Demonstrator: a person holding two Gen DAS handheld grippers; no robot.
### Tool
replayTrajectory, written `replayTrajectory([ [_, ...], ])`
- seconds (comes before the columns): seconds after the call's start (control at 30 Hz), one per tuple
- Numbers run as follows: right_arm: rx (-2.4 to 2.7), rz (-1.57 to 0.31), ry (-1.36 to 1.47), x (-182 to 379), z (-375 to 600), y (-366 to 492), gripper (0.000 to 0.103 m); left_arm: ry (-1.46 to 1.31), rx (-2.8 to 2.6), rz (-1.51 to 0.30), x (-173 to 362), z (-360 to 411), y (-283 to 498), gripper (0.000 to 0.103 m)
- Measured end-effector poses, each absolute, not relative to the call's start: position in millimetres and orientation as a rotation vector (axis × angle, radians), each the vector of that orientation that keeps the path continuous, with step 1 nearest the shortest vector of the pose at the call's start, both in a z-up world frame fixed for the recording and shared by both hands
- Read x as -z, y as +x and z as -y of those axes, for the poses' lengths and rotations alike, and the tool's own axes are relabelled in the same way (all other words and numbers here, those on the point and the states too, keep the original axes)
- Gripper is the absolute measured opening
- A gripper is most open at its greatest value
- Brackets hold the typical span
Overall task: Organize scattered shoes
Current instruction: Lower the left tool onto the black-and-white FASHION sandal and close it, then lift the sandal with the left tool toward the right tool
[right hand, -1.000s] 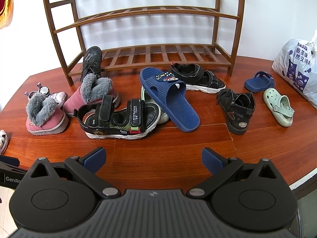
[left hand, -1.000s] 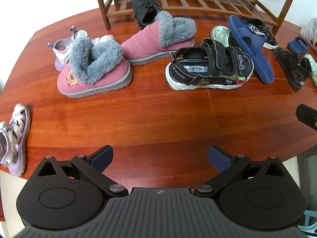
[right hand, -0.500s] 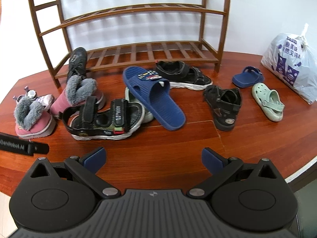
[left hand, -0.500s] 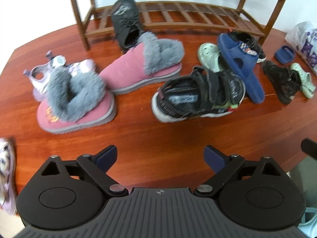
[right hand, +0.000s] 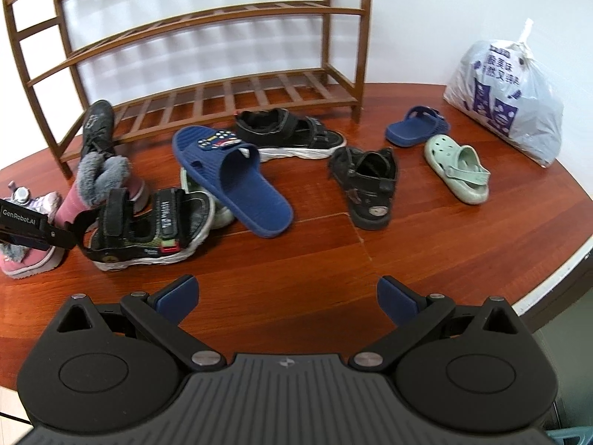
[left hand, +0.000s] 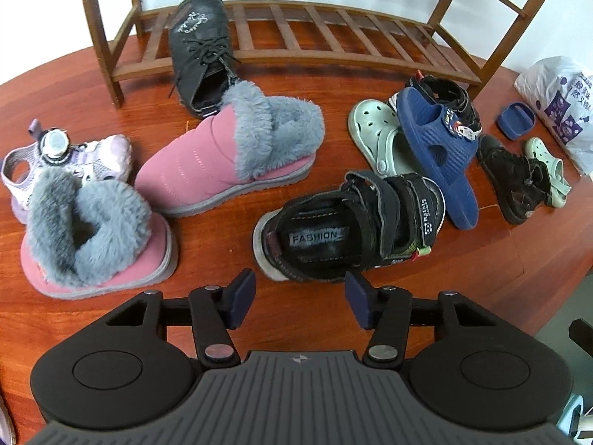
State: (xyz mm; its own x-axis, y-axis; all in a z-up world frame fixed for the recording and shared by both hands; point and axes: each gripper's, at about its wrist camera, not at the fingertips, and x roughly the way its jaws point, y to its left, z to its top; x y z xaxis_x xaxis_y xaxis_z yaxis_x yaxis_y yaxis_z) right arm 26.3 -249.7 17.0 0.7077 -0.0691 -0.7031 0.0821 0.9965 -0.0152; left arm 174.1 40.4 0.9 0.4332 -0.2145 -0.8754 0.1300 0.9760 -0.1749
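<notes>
Shoes lie scattered on a red-brown wooden table (left hand: 207, 237). My left gripper (left hand: 300, 302) is open, its jaws partly narrowed, just short of the heel of a black strap sandal (left hand: 352, 226), also in the right wrist view (right hand: 148, 230). Two pink fur-lined boots (left hand: 229, 155) (left hand: 92, 237), a lilac sneaker (left hand: 63, 155) and a black lace-up shoe (left hand: 204, 52) lie to the left. My right gripper (right hand: 287, 298) is open and empty above bare table. The left gripper's side (right hand: 33, 228) shows at the right view's left edge.
A brown slatted shoe rack (right hand: 207, 55) stands at the back. A large blue slide (right hand: 229, 178), a second black sandal (right hand: 289, 133), a dark sandal (right hand: 367, 181), a mint clog (right hand: 456, 167), a small blue slide (right hand: 415, 126) and a plastic bag (right hand: 507, 96) lie right. The table edge (right hand: 556, 267) curves near right.
My left gripper has moved forward to the black strap sandal's heel and its jaws have narrowed. My right gripper has shifted slightly, staying wide open.
</notes>
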Motion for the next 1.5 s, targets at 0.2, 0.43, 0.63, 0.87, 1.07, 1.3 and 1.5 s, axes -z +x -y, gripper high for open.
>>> replayTrajectory([
  [0.2,0.118,-0.781,0.03,-15,262,26,0.103,-0.067,0.229,-1.105,6,-36,188,0.042],
  [0.43,0.143,-0.784,0.035,-13,274,25,0.103,-0.043,0.213,-1.083,12,-37,200,0.03],
  [0.63,0.162,-0.792,0.042,-13,278,21,0.103,-0.067,0.2,-1.08,17,-47,208,0.024],
  [0.87,0.155,-0.795,0.032,-13,274,15,0.103,-0.14,0.187,-1.096,18,-55,213,0.027],
  [1.07,0.153,-0.793,0.035,-13,274,11,0.103,-0.138,0.194,-1.109,23,-50,216,0.038],
  [1.3,0.152,-0.791,0.042,-12,275,6,0.103,-0.132,0.188,-1.136,35,-46,213,0.012],
  [1.5,0.152,-0.789,0.049,-12,275,1,0.103,-0.18,0.211,-1.178,35,-44,197,0.012],
])
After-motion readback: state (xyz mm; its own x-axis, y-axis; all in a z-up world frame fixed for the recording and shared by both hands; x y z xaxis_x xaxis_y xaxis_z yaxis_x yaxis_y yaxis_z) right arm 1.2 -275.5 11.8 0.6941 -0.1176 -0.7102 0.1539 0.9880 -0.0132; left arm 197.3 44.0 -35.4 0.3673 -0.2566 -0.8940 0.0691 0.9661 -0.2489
